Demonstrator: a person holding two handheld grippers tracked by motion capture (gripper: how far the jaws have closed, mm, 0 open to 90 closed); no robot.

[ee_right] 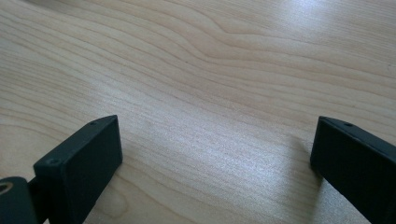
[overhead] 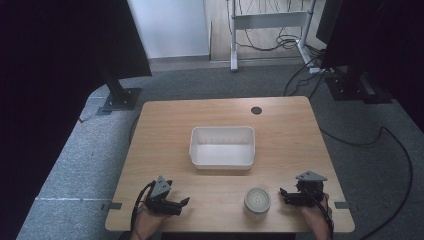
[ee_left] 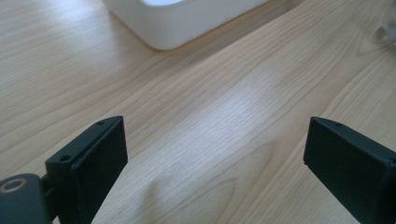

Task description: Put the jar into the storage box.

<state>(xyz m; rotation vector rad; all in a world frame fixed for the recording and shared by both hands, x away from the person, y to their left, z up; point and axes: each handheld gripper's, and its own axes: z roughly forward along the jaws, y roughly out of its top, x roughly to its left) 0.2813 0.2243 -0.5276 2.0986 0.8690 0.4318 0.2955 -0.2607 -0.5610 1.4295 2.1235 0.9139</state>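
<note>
Wooden table [overhead: 165, 130], white tub [ee_left: 187, 23] cropped, jar [ee_left: 386, 32] blurred

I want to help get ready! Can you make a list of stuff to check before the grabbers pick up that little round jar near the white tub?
1. Right gripper open: ok, jaws stand wide apart over bare wood.
2. Left gripper open: ok, nothing between its jaws.
3. Round jar upright on the table: ok, near the front edge.
4. Jar between a gripper's jaws: not ok, it stands apart from both, closer to the right one.
5. White tub has room: ok, looks empty.
6. Jar's lid on tight: cannot tell.
</note>
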